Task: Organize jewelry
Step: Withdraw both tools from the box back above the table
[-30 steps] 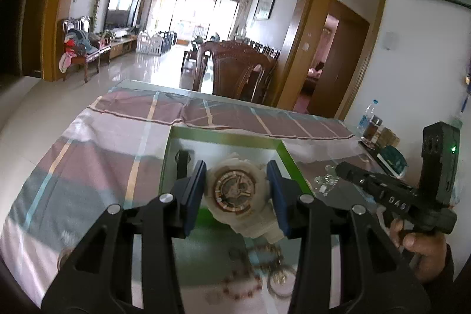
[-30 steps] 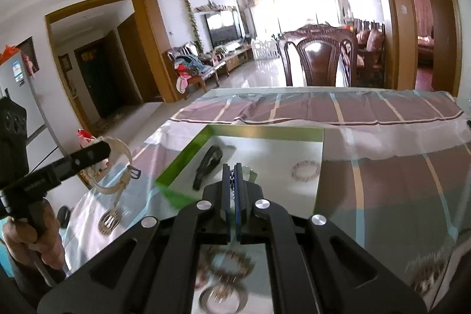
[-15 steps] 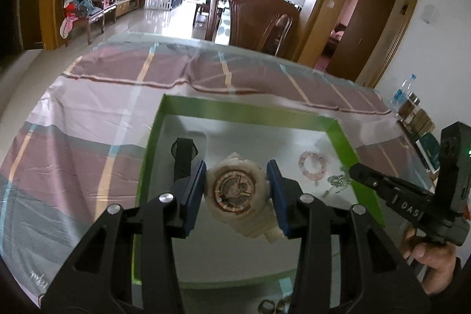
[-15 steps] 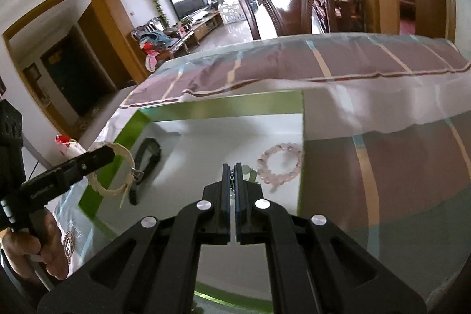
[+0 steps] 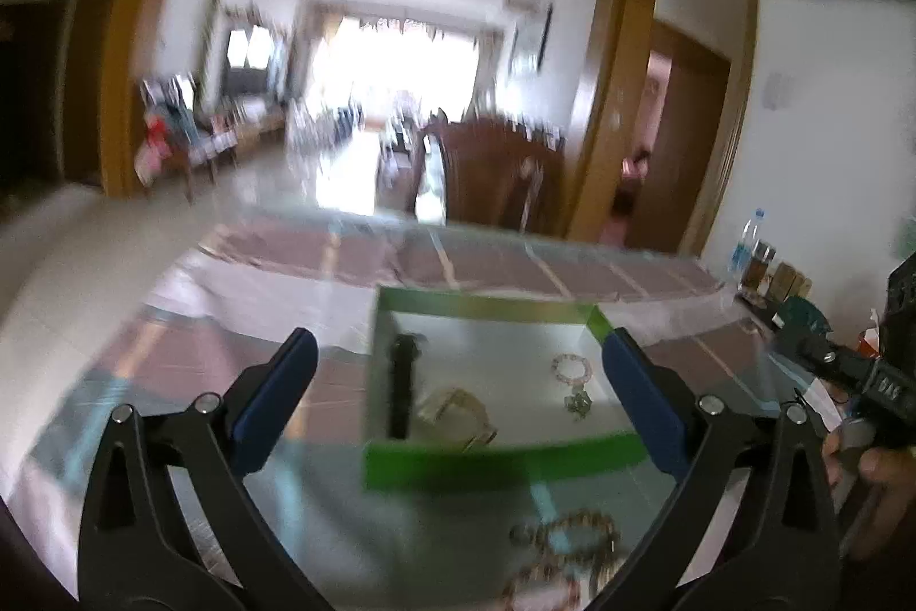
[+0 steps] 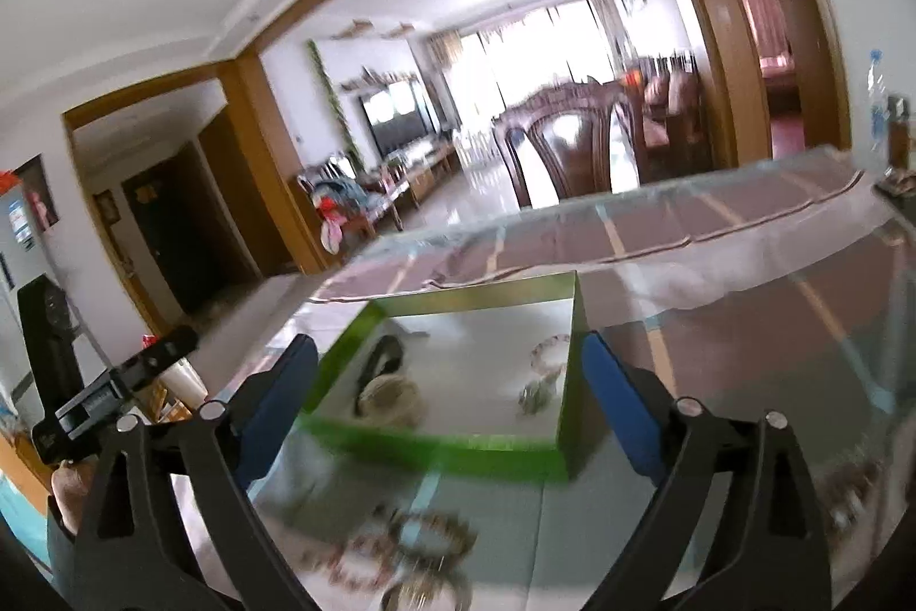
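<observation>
Both frames motion-blurred. Left tongs (image 5: pixel 458 393) spread wide, jaws just opened, nothing between the blue pads; the cream chunky watch (image 5: pixel 455 417) lies in the tray. Right tongs (image 6: pixel 446 396) also just sprung wide, empty. Tray (image 5: pixel 498 462): shallow rectangular box, green rim, pale glossy floor. Inside: black strap (image 5: pixel 401 390) along the left wall, watch just right of it at the near side, pink bead bracelet (image 5: pixel 572 367) towards the far right, small glittery piece (image 5: pixel 578 402) just near of it. Floor between them is bare. Loose bead bracelets (image 6: pixel 435 533) sit on the glass-topped desk (image 6: pixel 773 342) near of the tray, over striped cloth. Right of the tray I see open desk
</observation>
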The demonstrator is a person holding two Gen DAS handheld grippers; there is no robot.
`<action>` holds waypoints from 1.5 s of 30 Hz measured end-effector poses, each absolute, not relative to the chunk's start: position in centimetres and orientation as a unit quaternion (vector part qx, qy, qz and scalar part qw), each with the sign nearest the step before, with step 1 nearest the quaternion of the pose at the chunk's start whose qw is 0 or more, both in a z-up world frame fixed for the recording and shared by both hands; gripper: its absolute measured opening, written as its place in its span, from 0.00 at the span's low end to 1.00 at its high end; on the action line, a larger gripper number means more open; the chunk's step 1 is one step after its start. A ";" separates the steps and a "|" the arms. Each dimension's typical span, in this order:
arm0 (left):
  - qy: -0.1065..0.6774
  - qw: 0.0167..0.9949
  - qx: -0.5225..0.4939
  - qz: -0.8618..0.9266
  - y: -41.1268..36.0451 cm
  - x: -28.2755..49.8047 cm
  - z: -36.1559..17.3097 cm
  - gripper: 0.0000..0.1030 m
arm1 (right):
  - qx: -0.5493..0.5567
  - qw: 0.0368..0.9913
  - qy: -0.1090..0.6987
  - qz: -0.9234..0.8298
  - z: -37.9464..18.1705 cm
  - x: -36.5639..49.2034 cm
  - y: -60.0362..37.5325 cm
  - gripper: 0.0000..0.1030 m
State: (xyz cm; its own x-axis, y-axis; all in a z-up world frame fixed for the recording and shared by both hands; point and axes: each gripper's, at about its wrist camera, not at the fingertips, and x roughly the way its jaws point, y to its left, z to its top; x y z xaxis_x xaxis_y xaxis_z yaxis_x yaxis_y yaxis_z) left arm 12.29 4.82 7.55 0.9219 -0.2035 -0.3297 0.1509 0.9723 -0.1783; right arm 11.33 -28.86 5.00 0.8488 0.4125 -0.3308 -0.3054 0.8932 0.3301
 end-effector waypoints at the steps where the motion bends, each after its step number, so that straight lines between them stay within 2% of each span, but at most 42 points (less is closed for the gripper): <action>1: 0.166 0.980 -0.071 -0.087 5.0 10.5 7.6 0.96 | 0.129 0.954 0.193 0.187 5.1 9.6 -28.9 0.95; 6: 0.148 0.985 -0.059 -0.061 5.5 1.5 5.2 0.96 | 0.097 0.962 0.185 0.178 3.3 1.5 -27.7 0.96; 14: 0.187 0.979 -0.049 -0.059 3.0 -3.8 0.2 0.96 | 0.063 0.959 0.211 0.177 -1.1 -3.9 -24.7 0.96; 19: 0.211 0.975 -0.030 -0.069 1.9 -4.3 -1.0 0.96 | 0.054 0.955 0.231 0.177 -2.7 -4.7 -24.1 0.96; 45: 0.249 0.965 -0.040 -0.077 1.6 -3.0 -2.3 0.96 | 0.072 0.950 0.249 0.176 -3.6 -4.6 -24.8 0.96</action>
